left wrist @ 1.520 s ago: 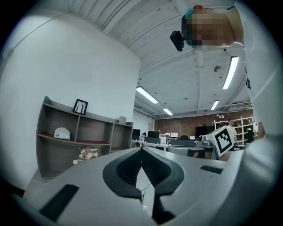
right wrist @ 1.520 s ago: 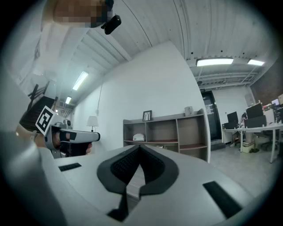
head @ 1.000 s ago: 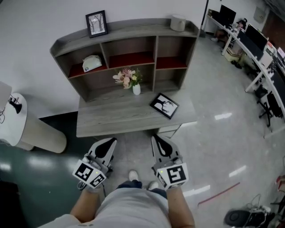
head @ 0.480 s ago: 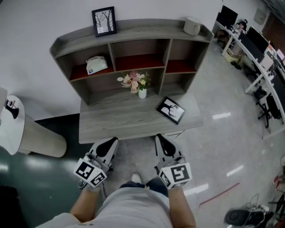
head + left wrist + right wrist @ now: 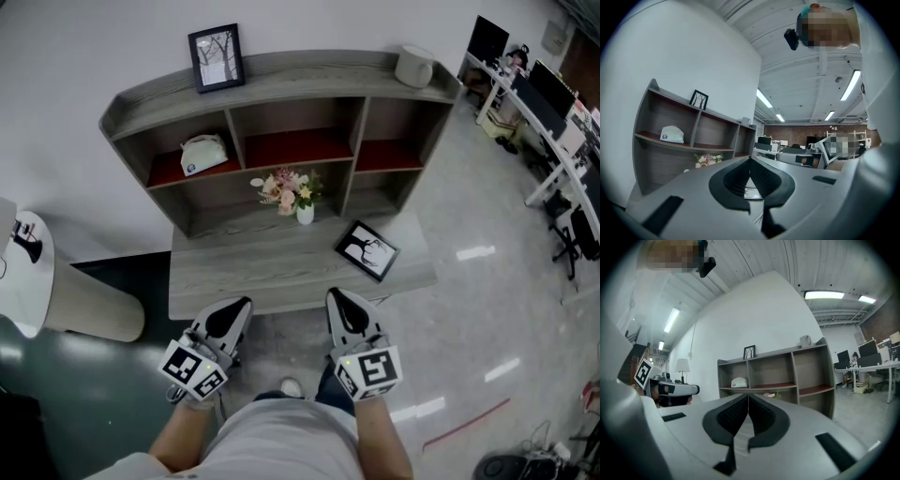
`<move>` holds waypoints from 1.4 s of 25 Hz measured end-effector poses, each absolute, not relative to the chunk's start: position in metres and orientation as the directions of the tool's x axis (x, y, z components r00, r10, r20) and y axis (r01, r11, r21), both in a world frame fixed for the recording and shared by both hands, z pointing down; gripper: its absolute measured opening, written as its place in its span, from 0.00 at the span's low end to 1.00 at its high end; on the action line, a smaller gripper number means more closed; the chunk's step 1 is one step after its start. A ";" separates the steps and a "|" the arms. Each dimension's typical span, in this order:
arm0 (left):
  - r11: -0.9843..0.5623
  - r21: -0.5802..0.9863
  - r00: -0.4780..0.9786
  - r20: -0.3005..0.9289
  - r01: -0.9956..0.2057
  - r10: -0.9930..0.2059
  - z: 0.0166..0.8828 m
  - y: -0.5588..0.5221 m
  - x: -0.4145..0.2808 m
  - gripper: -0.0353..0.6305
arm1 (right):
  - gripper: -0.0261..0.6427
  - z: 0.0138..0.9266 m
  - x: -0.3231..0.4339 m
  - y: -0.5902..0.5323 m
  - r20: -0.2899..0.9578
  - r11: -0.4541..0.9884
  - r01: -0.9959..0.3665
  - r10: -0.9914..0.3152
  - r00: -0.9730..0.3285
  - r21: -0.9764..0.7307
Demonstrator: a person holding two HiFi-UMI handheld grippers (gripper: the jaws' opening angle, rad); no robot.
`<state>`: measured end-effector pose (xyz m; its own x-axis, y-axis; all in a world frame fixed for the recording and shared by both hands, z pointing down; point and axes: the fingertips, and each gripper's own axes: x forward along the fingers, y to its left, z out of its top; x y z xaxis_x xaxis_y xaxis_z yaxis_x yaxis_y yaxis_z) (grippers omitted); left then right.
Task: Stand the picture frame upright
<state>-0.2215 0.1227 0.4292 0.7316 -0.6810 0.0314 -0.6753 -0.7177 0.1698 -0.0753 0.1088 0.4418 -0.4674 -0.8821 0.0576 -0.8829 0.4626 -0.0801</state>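
Standing before the desk (image 5: 244, 272), a person holds the left gripper (image 5: 240, 307) and the right gripper (image 5: 337, 298) just short of the desk's front edge. Both point level toward it, each with its jaws pressed together and nothing between them. The picture frame (image 5: 367, 250) to be stood up lies flat and face up on the desk's right end, turned at an angle to the desk's edge, beyond the right gripper and untouched by either tool. Farther back, at the middle of the desk, a small vase of flowers (image 5: 293, 192) stands against the shelf unit (image 5: 281, 84) that rises from the desk's rear. A second frame (image 5: 216, 58) stands upright on top of that unit, above the desk's left half. By the look of things the job has not begun: the approach is nearly made, while opening a gripper, taking hold of the frame and propping it up all remain to be done.
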 end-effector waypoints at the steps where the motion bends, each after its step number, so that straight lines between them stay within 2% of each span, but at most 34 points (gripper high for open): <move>1: -0.713 0.167 0.727 0.032 -0.681 -0.686 0.429 0.116 -0.218 0.08 | 0.07 0.442 -0.072 0.101 0.055 0.469 -0.879 -0.879 -0.474 -0.081; 22: -0.594 0.160 0.609 0.072 -0.788 -0.790 0.428 -0.034 -0.104 0.08 | 0.07 0.450 0.036 -0.067 0.077 0.590 -0.797 -0.795 -0.601 -0.131; 35: -0.506 0.165 0.527 0.117 -0.846 -0.842 0.437 -0.079 -0.053 0.08 | 0.07 0.465 0.081 -0.126 0.108 0.659 -0.733 -0.727 -0.678 -0.168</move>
<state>-0.0534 -0.0789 0.4370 0.5267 -0.8419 0.1174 -0.8464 -0.5064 0.1648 0.0808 -0.1262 0.4652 -0.6784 -0.7267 0.1083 -0.7330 0.6592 -0.1679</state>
